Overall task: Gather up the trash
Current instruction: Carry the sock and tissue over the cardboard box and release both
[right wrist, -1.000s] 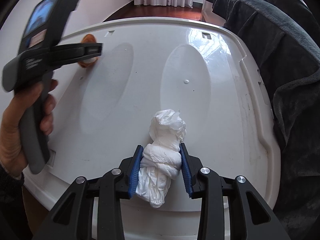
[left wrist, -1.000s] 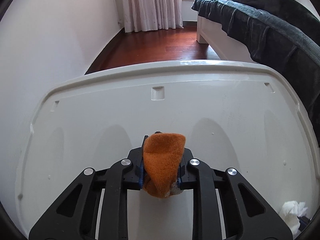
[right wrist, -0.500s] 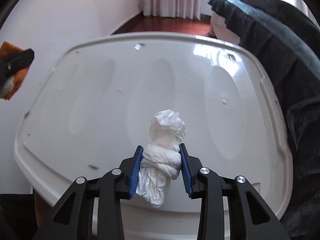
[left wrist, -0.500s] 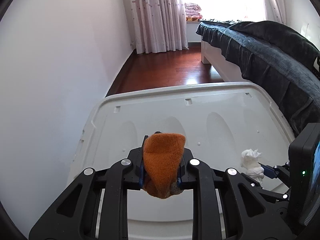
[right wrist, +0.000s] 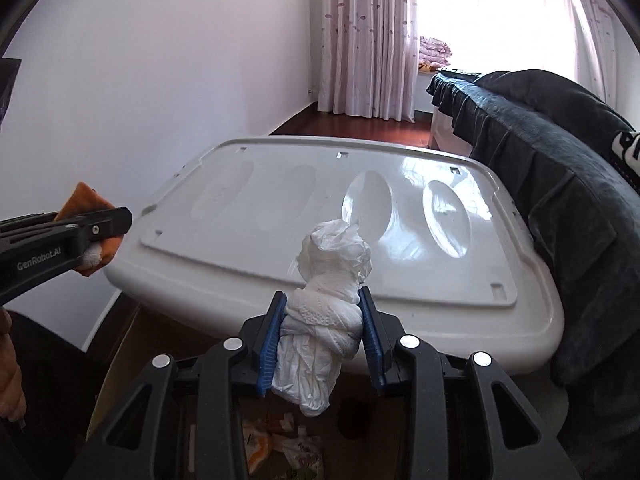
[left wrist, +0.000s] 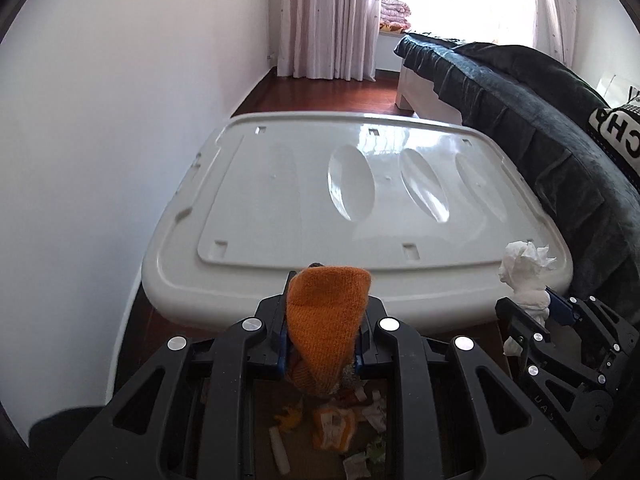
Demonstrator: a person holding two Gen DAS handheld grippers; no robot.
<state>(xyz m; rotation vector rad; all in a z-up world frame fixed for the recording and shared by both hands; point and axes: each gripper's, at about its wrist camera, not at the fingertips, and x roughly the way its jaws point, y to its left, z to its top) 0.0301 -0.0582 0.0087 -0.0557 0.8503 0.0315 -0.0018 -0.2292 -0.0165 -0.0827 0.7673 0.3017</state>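
Note:
My left gripper (left wrist: 323, 334) is shut on an orange knitted rag (left wrist: 326, 320), held just past the near edge of the white plastic lid (left wrist: 280, 208). My right gripper (right wrist: 323, 334) is shut on a crumpled white tissue wad (right wrist: 324, 292), also off the lid's near edge. In the left wrist view the right gripper (left wrist: 536, 312) and its tissue wad (left wrist: 522, 276) show at the right. In the right wrist view the left gripper (right wrist: 100, 236) with the orange rag (right wrist: 86, 204) shows at the left. Below both grippers lies a cardboard box (right wrist: 132, 344) with several scraps of trash (left wrist: 332, 424) inside.
A bed with a dark blanket (left wrist: 540, 120) runs along the right, close to the lid. A white wall (left wrist: 100, 140) stands at the left. Wooden floor (left wrist: 332, 92) and curtains (left wrist: 328, 16) lie beyond. A hand (right wrist: 10, 380) shows at the lower left.
Both grippers have pulled back and up from over the lid to beyond its near edge, each keeping its grip. The box with trash has come into view beneath them.

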